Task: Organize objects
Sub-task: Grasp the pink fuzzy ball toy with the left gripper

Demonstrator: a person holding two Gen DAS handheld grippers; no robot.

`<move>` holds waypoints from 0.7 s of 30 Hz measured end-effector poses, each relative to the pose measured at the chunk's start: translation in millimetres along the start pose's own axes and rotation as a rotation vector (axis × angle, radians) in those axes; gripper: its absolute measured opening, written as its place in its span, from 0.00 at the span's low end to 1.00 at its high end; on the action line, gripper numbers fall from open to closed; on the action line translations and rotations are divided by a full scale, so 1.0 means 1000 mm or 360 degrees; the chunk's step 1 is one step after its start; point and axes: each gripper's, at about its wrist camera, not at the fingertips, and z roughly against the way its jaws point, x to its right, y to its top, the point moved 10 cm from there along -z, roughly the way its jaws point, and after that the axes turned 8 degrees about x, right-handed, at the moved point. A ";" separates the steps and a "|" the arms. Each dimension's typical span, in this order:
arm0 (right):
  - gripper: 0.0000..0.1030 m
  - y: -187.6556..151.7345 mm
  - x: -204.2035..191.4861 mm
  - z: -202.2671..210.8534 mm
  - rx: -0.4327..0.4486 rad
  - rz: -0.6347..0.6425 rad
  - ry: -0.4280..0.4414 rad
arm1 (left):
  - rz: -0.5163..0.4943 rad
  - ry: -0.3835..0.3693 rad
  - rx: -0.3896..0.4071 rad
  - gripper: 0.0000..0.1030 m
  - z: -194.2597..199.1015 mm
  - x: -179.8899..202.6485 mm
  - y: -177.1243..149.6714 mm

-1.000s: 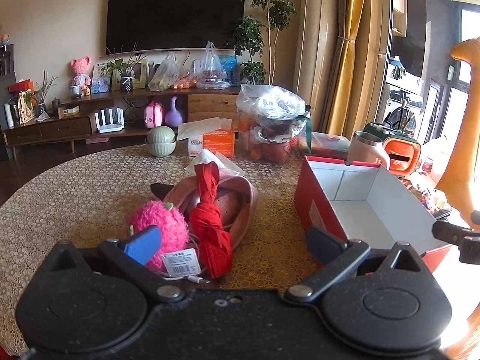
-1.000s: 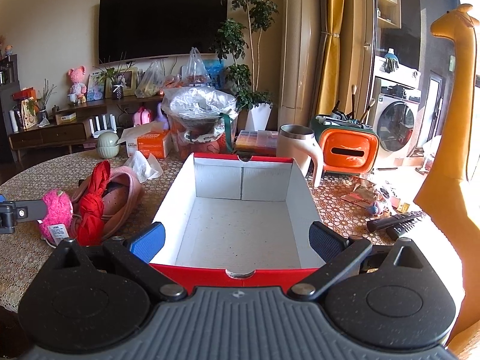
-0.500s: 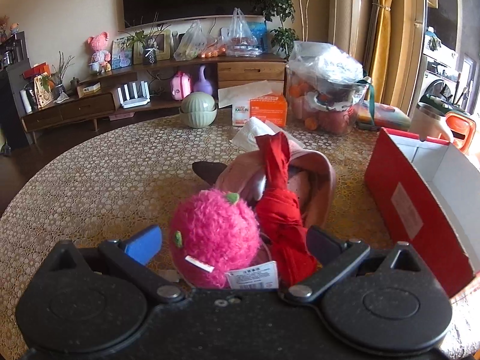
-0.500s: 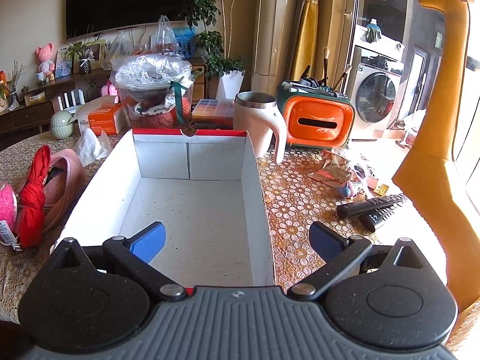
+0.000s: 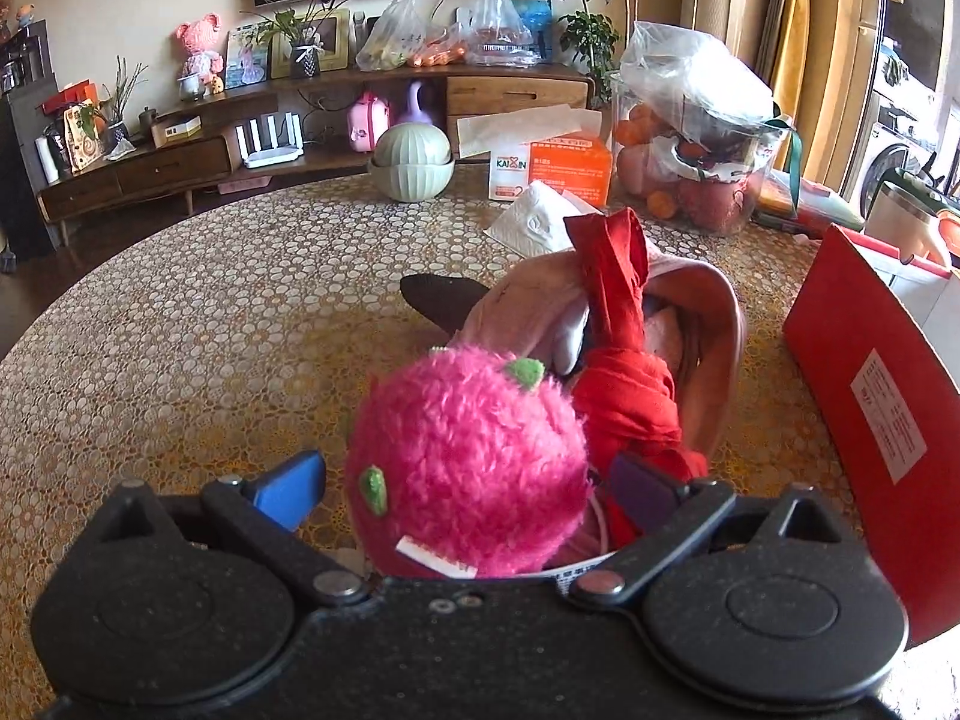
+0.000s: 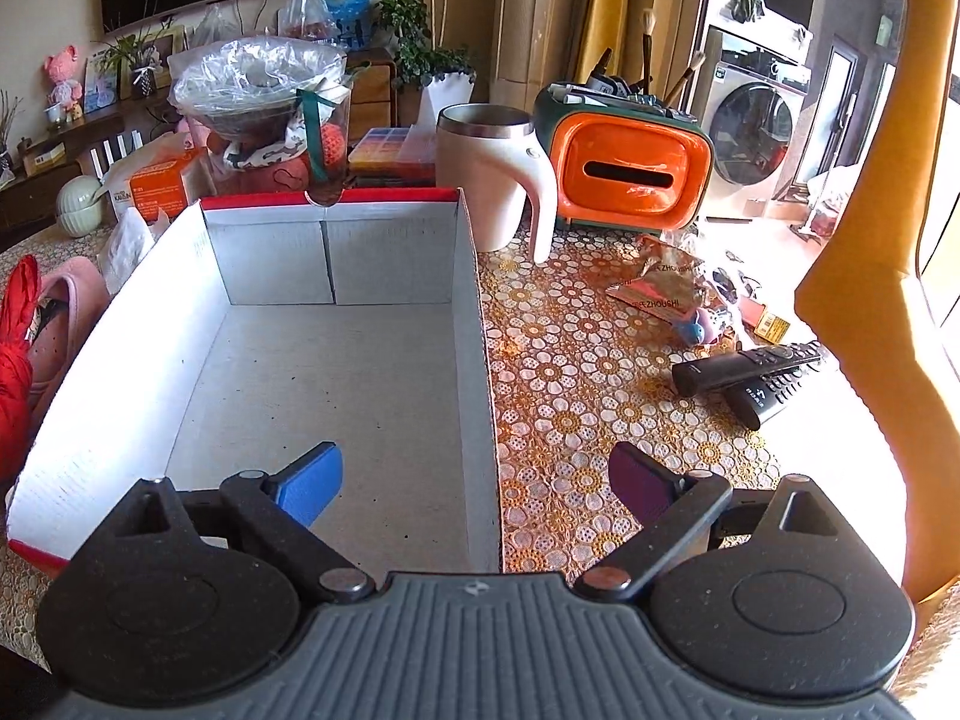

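A fluffy pink plush ball (image 5: 468,462) with green spots and a white tag sits between the open fingers of my left gripper (image 5: 465,489); the pads stand beside it, not pressed on it. Behind it a knotted red cloth (image 5: 624,384) lies across a pink slipper (image 5: 702,324). The red box (image 5: 870,396) stands to the right. In the right wrist view my right gripper (image 6: 477,483) is open and straddles the right wall of the empty white-lined box (image 6: 312,372). The red cloth (image 6: 15,360) and the slipper (image 6: 72,300) show at its left.
On the lace-covered round table (image 5: 180,324) stand a green bowl (image 5: 413,163), an orange tissue box (image 5: 564,171), a bagged fruit jar (image 5: 696,138), a white mug (image 6: 498,180) and an orange tissue holder (image 6: 630,174). Two remotes (image 6: 756,372) lie right of the box. A yellow giraffe figure (image 6: 876,240) stands at the right.
My left gripper has moved forward and down so the pink plush now sits between its fingers. My right gripper has moved forward and right, over the box's right wall.
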 end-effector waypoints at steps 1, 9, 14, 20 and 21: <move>0.86 -0.001 0.001 -0.001 -0.0013 -0.0002 -0.0002 | -0.0001 -0.0004 -0.0002 0.96 0.000 0.000 -0.001; 0.56 -0.003 0.006 -0.005 -0.0049 -0.0033 0.0014 | 0.0001 -0.0001 0.0004 0.81 -0.002 0.000 -0.001; 0.32 -0.006 0.005 -0.004 -0.0075 -0.0038 0.0056 | 0.0019 0.0004 0.0013 0.73 0.000 0.000 0.001; 0.19 -0.004 0.005 -0.004 -0.0103 -0.0013 0.0057 | -0.0010 0.0027 0.0023 0.68 0.004 0.001 0.003; 0.16 -0.004 0.006 -0.003 -0.0111 -0.0010 0.0063 | -0.0014 0.0029 0.0022 0.67 0.004 0.001 0.003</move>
